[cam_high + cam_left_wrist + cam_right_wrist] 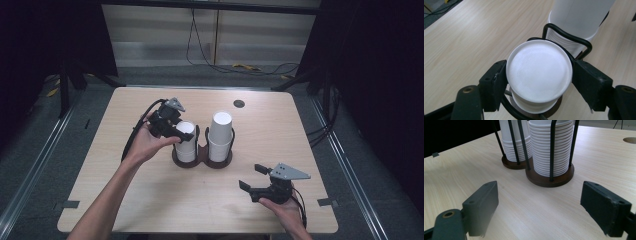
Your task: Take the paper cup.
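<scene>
A dark double cup holder stands mid-table with two stacks of upside-down white paper cups inside black wire loops. My left gripper reaches over the left stack. In the left gripper view its pads press both sides of the top cup, so my left gripper is shut on that cup. The taller right stack stands just beyond. My right gripper rests near the table's front right, open and holding nothing. In the right gripper view it faces the holder base.
A round dark grommet sits in the tabletop behind the holder. Cables lie on the floor beyond the far edge. Bare wood stretches between the holder and the front edge.
</scene>
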Demonstrator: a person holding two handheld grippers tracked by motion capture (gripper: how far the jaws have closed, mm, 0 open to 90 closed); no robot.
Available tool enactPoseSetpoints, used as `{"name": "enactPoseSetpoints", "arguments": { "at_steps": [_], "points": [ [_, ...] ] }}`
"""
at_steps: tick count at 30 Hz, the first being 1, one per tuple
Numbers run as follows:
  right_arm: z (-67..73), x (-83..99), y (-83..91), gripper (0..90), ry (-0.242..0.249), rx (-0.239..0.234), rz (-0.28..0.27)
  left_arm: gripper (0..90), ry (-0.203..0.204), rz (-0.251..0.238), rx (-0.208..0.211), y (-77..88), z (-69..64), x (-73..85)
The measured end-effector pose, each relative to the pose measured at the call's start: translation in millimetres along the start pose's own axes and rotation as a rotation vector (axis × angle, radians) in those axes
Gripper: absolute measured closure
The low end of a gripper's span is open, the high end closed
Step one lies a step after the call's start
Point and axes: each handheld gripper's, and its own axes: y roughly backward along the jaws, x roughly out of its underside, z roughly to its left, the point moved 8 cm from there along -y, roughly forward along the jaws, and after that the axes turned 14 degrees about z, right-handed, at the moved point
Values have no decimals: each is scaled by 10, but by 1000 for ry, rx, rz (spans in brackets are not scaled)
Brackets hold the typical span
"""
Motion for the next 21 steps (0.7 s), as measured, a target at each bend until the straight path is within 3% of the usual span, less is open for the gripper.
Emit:
{"name": "enactPoseSetpoints", "arguments": {
  "at_steps": [8,17,21],
  "points": [
    [-12,9,0,149,-6,1,3,296,-10,60,-5,-65,9,-14],
    [-18,12,2,148,-14,0,2,308,-26,92,-7,-100,14,-10],
    [-22,12,-5,148,-16,-2,3,230,-12,111,-27,-156,37,-8]
  ]
}}
